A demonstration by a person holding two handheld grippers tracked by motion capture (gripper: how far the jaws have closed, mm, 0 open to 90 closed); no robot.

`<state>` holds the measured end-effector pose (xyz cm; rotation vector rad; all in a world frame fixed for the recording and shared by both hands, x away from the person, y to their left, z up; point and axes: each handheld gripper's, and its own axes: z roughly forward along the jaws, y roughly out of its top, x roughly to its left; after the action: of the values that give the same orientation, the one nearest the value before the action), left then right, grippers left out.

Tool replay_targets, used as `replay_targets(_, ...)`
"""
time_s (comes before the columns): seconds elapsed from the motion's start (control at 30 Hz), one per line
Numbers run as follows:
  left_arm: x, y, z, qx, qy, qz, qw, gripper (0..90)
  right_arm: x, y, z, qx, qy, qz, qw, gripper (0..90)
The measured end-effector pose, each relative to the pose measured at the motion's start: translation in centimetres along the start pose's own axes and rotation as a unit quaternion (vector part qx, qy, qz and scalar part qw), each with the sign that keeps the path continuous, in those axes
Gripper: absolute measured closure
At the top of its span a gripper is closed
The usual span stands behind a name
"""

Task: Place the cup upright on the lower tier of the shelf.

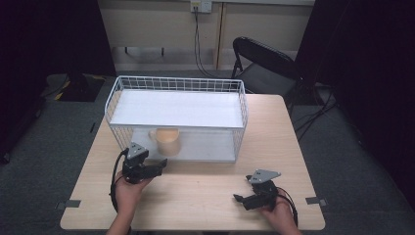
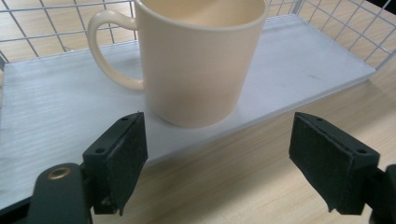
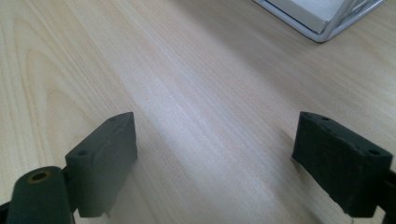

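A cream mug stands upright on the lower white shelf of a white wire rack, its handle to the left. In the left gripper view the mug is just beyond the jaws, on the shelf. My left gripper is open, held in front of the rack and pointing at the mug. Nothing is between the fingers of my left gripper. My right gripper is open near the table's front right, pointing left over bare wood. The right gripper holds nothing.
The rack has an upper white shelf above the mug. A rack corner shows far off in the right gripper view. A black folding chair stands behind the wooden table. Cables hang from a wall socket.
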<state>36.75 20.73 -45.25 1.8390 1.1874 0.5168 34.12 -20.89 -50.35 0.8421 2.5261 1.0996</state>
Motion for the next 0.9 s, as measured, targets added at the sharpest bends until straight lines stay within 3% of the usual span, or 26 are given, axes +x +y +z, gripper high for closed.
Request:
replay_targets(0.4,0.9,-0.7,-1.1,0.006,-0.016,0.008,0.9998,18.3,0.0,0.0,0.0,0.0,0.0,0.0,1.0,12.9)
replay_targets(0.5,1.0,-0.9,-1.5,0.003,-0.018,0.017,0.9997,18.4,0.0,0.0,0.0,0.0,0.0,0.0,1.0,12.9)
replay_targets(0.9,2.0,-1.8,-3.0,-0.003,-0.035,0.022,0.9991,18.8,0.0,0.0,0.0,0.0,0.0,0.0,1.0,12.9)
